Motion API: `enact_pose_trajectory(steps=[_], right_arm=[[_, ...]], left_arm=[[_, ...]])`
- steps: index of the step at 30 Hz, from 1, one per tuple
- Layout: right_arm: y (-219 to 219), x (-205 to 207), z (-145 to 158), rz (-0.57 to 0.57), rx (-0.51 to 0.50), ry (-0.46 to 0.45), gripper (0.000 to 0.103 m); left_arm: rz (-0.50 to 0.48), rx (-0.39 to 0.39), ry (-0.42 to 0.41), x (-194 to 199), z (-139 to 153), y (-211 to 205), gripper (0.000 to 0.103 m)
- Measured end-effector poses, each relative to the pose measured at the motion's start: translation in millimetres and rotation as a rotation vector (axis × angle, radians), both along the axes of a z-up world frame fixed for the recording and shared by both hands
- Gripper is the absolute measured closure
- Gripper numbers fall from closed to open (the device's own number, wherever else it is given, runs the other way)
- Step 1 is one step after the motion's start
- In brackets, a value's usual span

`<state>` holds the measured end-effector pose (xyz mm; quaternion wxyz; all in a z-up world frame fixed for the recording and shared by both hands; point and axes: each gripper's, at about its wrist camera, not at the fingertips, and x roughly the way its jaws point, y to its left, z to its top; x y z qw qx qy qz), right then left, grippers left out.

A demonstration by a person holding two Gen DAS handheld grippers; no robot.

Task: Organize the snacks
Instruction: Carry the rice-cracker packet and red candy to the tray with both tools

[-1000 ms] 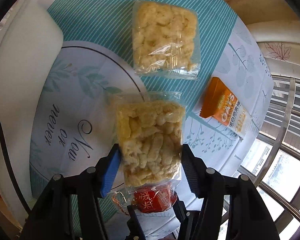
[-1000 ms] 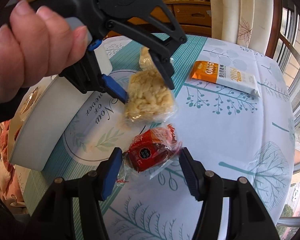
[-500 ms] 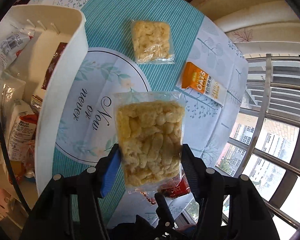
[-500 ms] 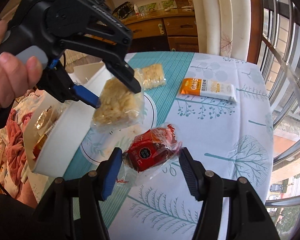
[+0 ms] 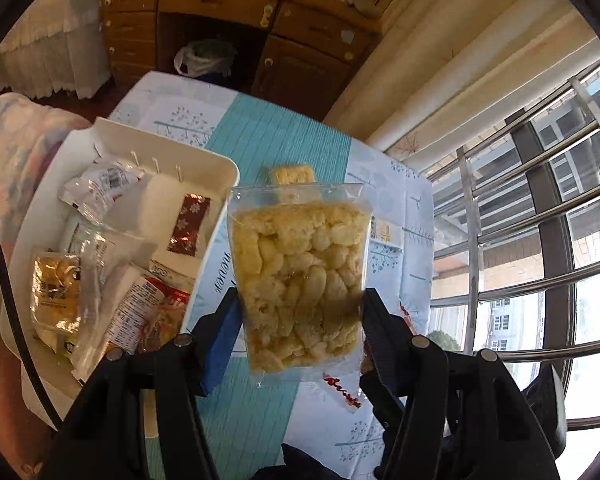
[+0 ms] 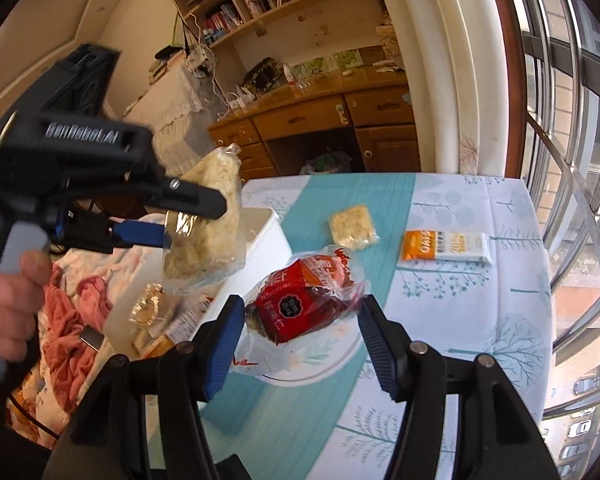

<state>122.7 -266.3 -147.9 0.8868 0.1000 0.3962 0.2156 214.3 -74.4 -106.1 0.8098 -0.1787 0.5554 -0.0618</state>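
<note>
Clearly both hands are loaded. The left gripper has its fingers clamped on a clear bag of puffed rice snacks, gripping the lower half from both sides, and the bag hangs in the air beside the near corner of the white bin. The right gripper has its fingers closed against a red wrapped snack, held up off the tablecloth just beside the bin's wall.

Inside the bin lie several wrappers already, among them a dark red sachet and a crinkled clear packet. Beyond the bin, well apart from it on the tablecloth, sit a second rice snack bag and an orange oat bar.

The rice bag looks light and stiff enough to stand upright in the grip, but its contents are likely brittle, so a hard squeeze could crush them; its film is glossy and may slip. Holding the filled body, not the empty sealed edge, seems soundest. The red snack seems firmer inside a loose, slippery wrapper, so the grip should stay on the block itself.
</note>
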Motion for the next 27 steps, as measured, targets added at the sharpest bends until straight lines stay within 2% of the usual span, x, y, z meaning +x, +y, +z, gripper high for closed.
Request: enact_pose_trajectory(steps=[3, 10, 18, 27], right_arm=[[13, -2, 12, 0.009, 0.027, -0.026, 0.044], [60, -10, 32, 0.028, 0.080, -0.036, 0.044], [123, -13, 43, 0.028, 0.105, -0.033, 0.043], [170, -14, 41, -0.037, 0.109, -0.016, 0.043]], left_arm=[[0.015, 0.023, -0.084, -18, 10, 21, 0.045], [0.007, 0.095, -0.210, -55, 26, 76, 0.045], [-0.021, 0.186, -0.228, -74, 28, 128, 0.045], [-0.101, 0.204, -0.237, -73, 26, 173, 0.044]])
